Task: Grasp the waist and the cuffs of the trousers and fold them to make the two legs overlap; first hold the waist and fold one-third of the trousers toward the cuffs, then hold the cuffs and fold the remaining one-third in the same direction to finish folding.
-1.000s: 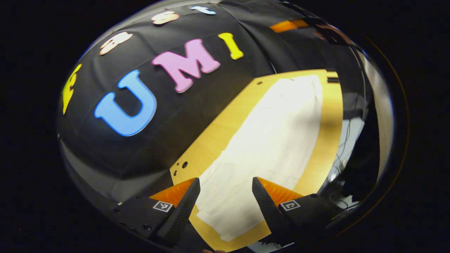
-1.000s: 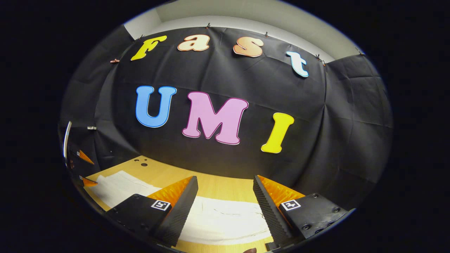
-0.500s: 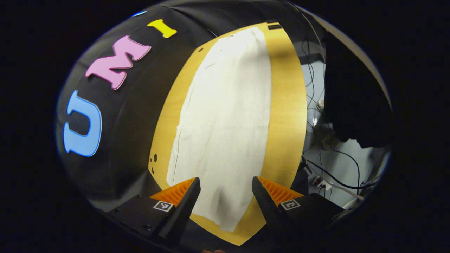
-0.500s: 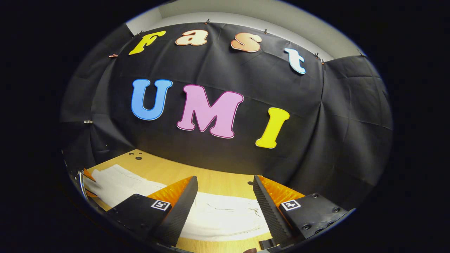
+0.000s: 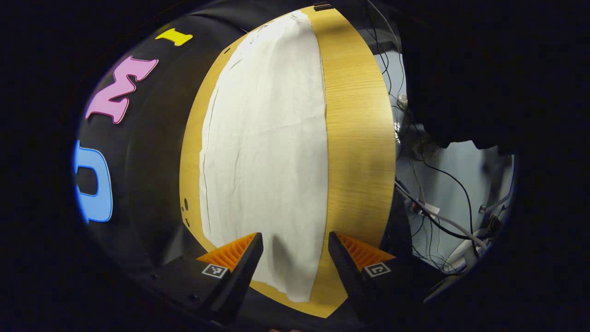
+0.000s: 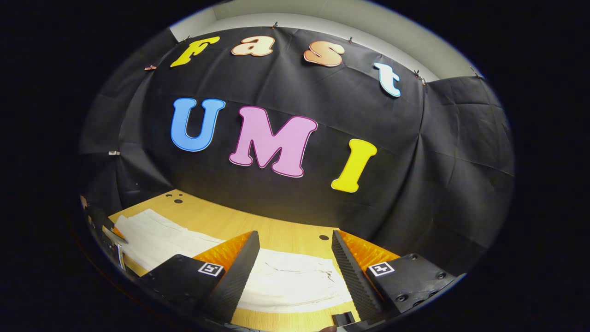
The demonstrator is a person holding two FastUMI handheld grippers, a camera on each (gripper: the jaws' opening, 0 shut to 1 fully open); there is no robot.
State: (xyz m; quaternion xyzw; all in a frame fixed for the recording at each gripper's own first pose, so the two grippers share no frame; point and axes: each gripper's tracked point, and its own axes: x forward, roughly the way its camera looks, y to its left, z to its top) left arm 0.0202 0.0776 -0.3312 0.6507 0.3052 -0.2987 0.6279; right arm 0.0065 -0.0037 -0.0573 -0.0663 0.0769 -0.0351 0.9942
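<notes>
While trousers (image 5: pixel 265 152) lie flat | both grippers hover, fingers apart

Left gripper (image 5: pixel 295 249) and right gripper (image 6: pixel 295 246) hover (jaws spread wide).

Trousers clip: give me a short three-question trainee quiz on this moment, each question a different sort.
1. True or false: the left gripper is shut on the trousers.
2. The trousers lie on: A) the floor, B) the wooden table, C) a chair.
3. Fill in: in the right gripper view, the right gripper has its jaws ____ above the cloth.

Key: 1 false; 2 B; 3 open.
</notes>
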